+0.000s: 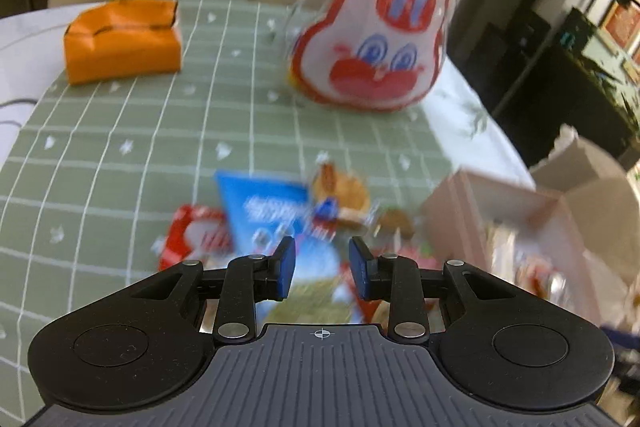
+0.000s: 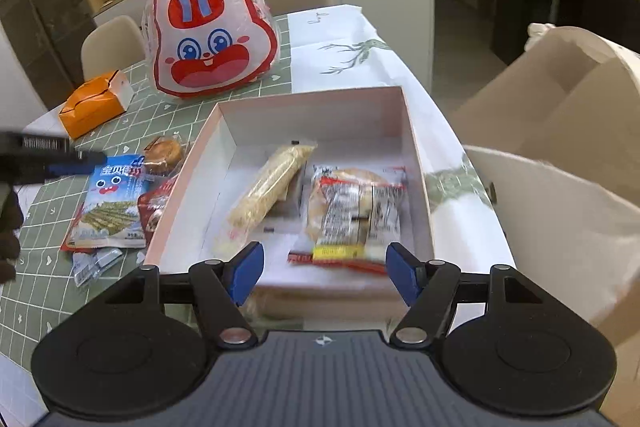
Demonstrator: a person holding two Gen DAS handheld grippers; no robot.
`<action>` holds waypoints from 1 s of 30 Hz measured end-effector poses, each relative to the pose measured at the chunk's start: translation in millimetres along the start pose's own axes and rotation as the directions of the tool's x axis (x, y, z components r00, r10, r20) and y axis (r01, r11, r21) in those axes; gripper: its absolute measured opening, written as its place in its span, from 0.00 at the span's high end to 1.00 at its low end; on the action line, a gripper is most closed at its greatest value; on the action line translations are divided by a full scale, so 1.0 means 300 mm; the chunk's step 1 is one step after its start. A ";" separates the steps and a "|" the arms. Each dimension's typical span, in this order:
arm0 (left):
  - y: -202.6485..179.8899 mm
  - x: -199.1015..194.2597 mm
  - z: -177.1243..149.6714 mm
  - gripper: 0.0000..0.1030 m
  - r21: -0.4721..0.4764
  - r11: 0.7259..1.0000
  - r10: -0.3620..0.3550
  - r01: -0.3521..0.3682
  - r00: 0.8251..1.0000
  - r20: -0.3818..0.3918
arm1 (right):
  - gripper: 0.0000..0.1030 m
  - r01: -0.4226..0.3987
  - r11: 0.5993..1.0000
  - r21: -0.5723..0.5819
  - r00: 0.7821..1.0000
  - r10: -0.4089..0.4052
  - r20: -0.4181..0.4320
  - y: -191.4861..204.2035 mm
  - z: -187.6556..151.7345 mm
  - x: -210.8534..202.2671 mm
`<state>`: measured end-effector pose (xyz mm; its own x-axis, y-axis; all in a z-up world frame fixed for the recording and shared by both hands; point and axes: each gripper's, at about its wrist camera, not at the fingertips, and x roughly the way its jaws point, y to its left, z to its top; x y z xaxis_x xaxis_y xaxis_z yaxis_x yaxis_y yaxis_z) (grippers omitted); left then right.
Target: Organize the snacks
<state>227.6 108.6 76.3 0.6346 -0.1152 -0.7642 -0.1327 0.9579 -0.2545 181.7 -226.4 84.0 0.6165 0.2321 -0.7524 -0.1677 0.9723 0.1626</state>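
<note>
The table (image 2: pixel 24 291) carries a green cloth with a white grid; a white cloth with a leaf print (image 2: pixel 344 55) covers its right part. An open pink box (image 2: pixel 184 187) stands on the table near the front. Just left of the box lie loose snacks: a blue packet (image 2: pixel 114 199), a round pastry (image 2: pixel 162 151), a red packet (image 2: pixel 154 205) partly under the blue one, and a small silvery wrapper (image 2: pixel 94 265). A rabbit-face bag (image 2: pixel 212 35) stands behind the box. An orange tissue pack (image 2: pixel 94 103) lies at the far left.
</note>
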 end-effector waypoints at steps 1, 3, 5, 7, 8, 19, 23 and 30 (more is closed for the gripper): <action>0.017 -0.003 -0.021 0.68 0.018 1.000 0.003 -0.002 1.000 -0.013 | 0.34 0.006 1.000 -0.001 1.000 -0.006 -0.003 0.019 -0.015 -0.014; 0.041 -0.018 -0.058 0.67 0.044 0.999 0.013 -0.012 1.000 -0.017 | 0.34 0.015 1.000 0.010 1.000 -0.015 0.005 0.049 -0.035 -0.039; 0.076 -0.047 -0.085 0.67 0.047 0.999 0.024 -0.025 1.000 0.006 | 0.33 0.016 1.000 0.014 1.000 -0.016 0.027 0.091 -0.052 -0.064; 0.128 -0.082 -0.109 0.68 0.018 1.000 0.024 -0.024 0.999 0.026 | 0.33 -0.006 1.000 0.014 1.000 0.006 0.009 0.130 -0.062 -0.060; 0.145 -0.089 -0.116 0.68 0.007 1.000 0.019 -0.019 1.000 0.024 | 0.33 -0.022 1.000 0.013 1.000 0.023 -0.009 0.159 -0.069 -0.048; 0.368 -0.079 -0.107 0.68 -0.042 0.995 -0.087 0.085 0.996 -0.036 | 0.29 -0.203 0.979 0.021 0.974 0.204 -0.095 0.591 0.008 0.156; 0.398 -0.086 -0.088 0.67 -0.043 0.993 -0.113 0.112 0.993 -0.034 | 0.28 -0.182 0.981 -0.060 0.974 0.172 -0.146 0.741 0.093 0.339; 0.415 -0.091 -0.086 0.67 -0.018 0.992 -0.125 0.125 0.990 -0.061 | 0.17 -0.076 0.987 -0.140 0.987 0.055 -0.148 0.807 0.128 0.516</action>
<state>174.2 224.1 50.2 0.5983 -0.2503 -0.7612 -0.0663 0.9312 -0.3583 266.0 46.0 31.3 0.4856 0.2785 -0.8286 -0.3200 0.9387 0.1279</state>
